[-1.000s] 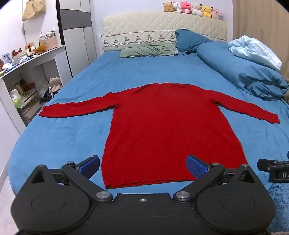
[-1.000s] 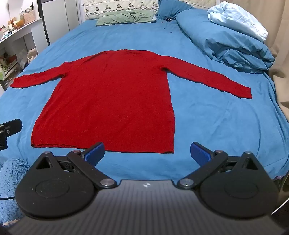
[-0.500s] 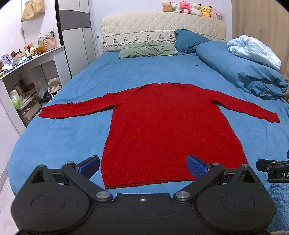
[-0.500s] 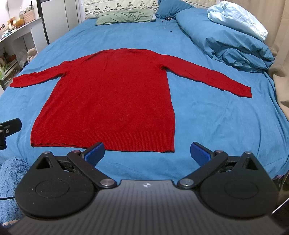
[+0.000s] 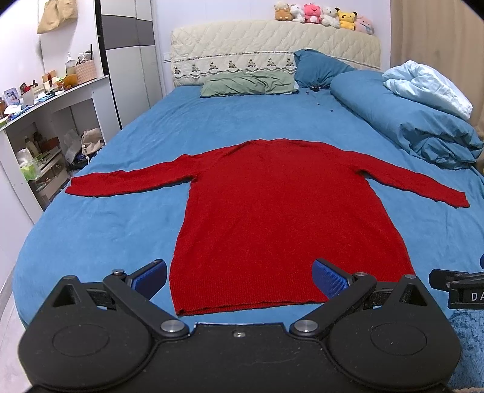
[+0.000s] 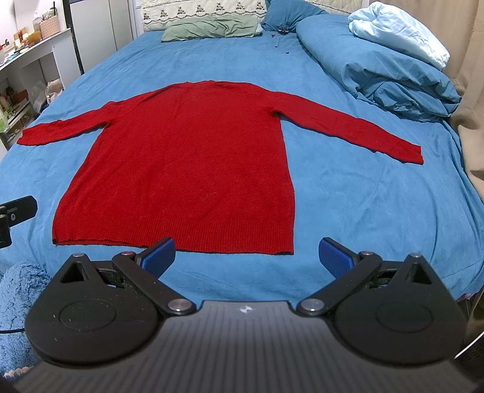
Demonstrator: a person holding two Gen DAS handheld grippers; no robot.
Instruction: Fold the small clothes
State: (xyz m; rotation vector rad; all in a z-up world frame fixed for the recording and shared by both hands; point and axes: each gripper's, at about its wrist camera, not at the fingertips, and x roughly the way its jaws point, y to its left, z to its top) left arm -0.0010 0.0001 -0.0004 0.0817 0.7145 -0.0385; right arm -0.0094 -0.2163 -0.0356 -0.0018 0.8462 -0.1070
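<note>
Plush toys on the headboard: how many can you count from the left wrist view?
6, in a row along the headboard top, right of centre: tan, white, pink, white, yellow, pale pink. More may be hidden.

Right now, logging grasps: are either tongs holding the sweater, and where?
Nothing held. Left tongs and right tongs are open, short of the red sweater hem.

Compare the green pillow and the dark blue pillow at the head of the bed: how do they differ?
The green pillow lies flat and low on the bed; the dark blue pillow is propped up against the headboard. The green pillow looks long and wide, the dark blue pillow bunched and taller. Both are wrinkled and lie side by side.
</note>
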